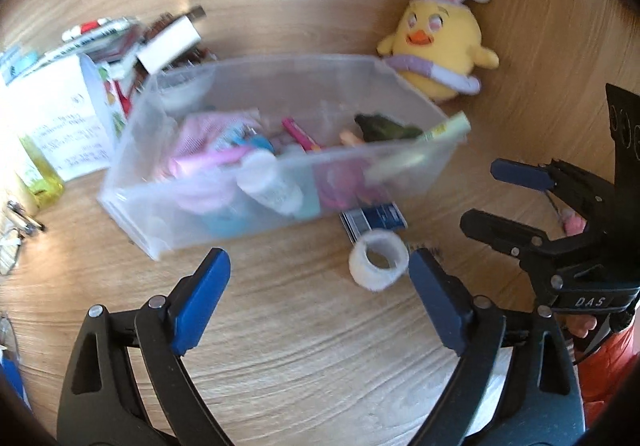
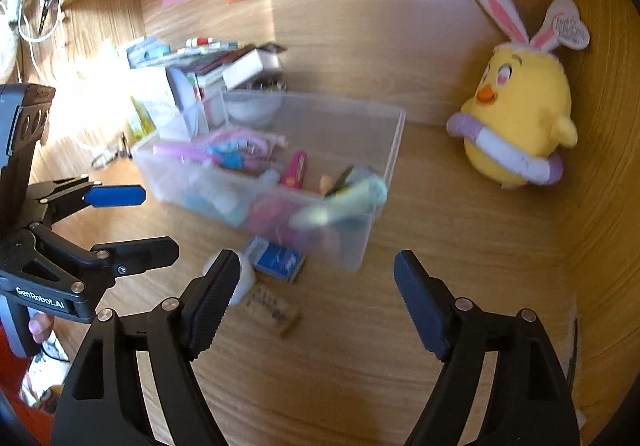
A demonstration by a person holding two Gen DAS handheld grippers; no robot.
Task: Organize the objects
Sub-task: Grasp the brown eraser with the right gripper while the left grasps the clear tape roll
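White fabric tape roll [image 1: 378, 265]: lower centre, hole facing camera, just ahead of wide-open, empty left gripper [image 1: 320, 302]; right gripper [image 2: 316, 304] likewise wide, empty.

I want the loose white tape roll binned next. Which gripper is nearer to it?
Left. The left gripper has the white tape roll just inside its right jaw, untouched. The right gripper hangs off to the roll's right, jaws open.

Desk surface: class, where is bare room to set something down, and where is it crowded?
Free: the desk between the clear bin and the plush chick, and the near strip before both grippers. Crowded: left of the bin by the stacked books; tape roll and blue box at the bin's front.
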